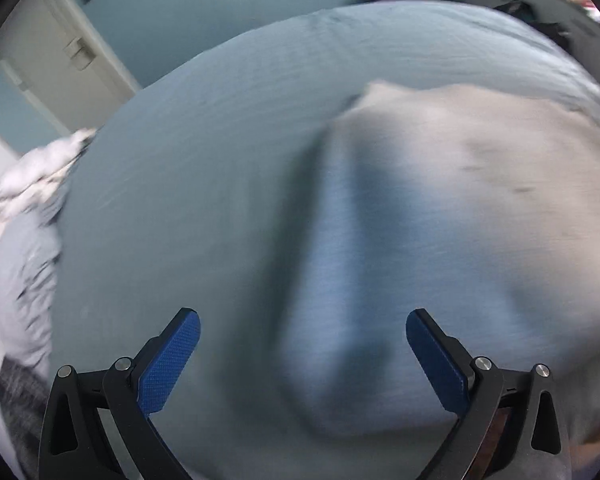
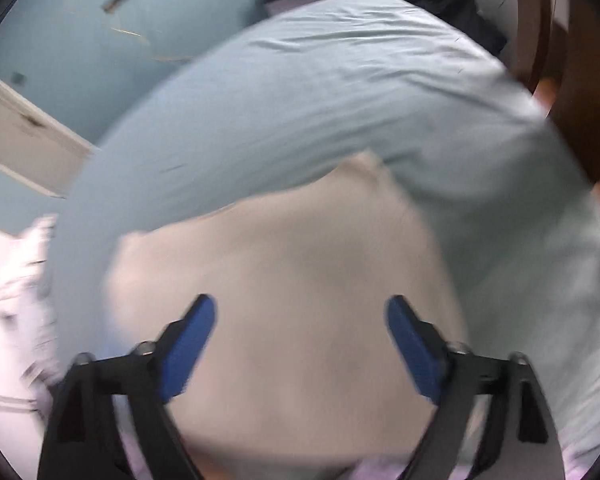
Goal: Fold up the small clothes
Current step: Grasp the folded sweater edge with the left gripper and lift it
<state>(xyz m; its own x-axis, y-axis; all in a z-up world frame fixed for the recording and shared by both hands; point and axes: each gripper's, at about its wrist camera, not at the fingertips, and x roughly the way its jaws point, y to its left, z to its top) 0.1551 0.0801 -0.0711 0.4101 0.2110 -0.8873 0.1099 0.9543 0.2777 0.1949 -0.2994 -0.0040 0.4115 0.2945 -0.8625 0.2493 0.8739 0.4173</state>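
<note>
The cream garment [image 2: 284, 280] lay spread on the bed [image 2: 339, 92], directly under the right gripper [image 2: 301, 320] and off to the right of the left gripper [image 1: 303, 330]. Both jaws stood wide open, holding nothing.

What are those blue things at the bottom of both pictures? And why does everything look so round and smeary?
Those blue things are the fingers of a grabbing tool. A person holds one in each hand, and each has a little camera looking forward along its fingers. The lens bends the view, so everything looks round. The smeary look suggests things were moving.

One picture is from the left tool, the other from the right tool. Both have their fingers spread open, and neither holds anything.

Below them is a bed with a light blue sheet. On it lies a pale cream cloth, the small clothing to be folded. The right tool hangs over it. At the bed's left edge sits a pile of more clothes.
</note>
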